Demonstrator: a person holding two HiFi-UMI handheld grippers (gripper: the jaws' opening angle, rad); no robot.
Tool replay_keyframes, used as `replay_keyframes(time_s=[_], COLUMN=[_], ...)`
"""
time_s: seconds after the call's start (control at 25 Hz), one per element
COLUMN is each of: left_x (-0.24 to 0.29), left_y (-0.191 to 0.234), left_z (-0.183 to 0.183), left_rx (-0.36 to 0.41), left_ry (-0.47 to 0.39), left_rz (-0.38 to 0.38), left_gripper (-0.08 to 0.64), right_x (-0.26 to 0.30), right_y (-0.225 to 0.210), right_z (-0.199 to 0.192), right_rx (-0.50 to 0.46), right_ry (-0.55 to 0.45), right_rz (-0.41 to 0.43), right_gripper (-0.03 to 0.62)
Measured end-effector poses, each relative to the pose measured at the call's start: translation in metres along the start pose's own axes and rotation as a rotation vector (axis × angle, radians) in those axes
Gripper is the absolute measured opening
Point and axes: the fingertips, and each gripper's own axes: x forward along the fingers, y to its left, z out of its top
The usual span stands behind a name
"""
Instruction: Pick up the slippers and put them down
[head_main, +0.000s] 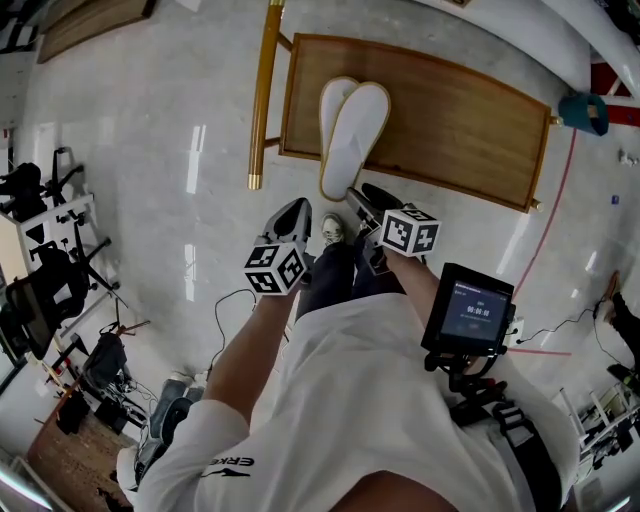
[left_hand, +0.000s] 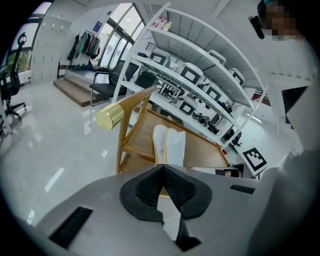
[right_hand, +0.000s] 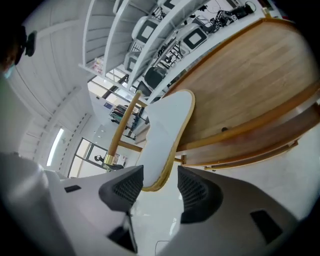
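- Bright, even indoor light; ceiling lamps leave streaks of glare on the glossy floor (head_main: 150, 120).
- Daylight glows through the windows (left_hand: 117, 42).
- Shadows are faint and soft.
- The white slippers (head_main: 352, 135) look nearly washed out.
- Edges bend strongly; both gripper views darken at the corners.

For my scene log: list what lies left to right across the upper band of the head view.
Slanted golden-wood post with brass cap → pair of white fabric slippers → small teal object. The brown wooden bench is left out, since it spans both sides of the slippers.
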Motion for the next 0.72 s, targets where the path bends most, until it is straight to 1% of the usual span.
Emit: replay_keyframes(time_s=[0.08,0.24,0.48,0.72], left_x=[-0.001,-0.002,-0.006,-0.011], left_y=[0.005,0.013,0.023,0.029], left_z=[-0.003,-0.006,-0.012,-0.019], left_rx=[-0.004,-0.011,-0.014,-0.017], left_ry=[0.005,0.009,0.017,0.02], left_rz=[0.008,0.022,0.042,0.054], left_gripper=[0.003,0.003,0.003,0.003], right_x=[0.007,0.021,0.036,0.047], right_y=[-0.003,-0.003,-0.001,-0.001], right_z=[-0.003,-0.006,-0.007,-0.009], right_rx=[0.034,0.063,0.103,0.166], right_ry=[0.012,0.03,0.038,0.017], right_rz=[0.026,0.068,0.111,0.193], right_gripper=[0.225,0.256,0.264,0.264])
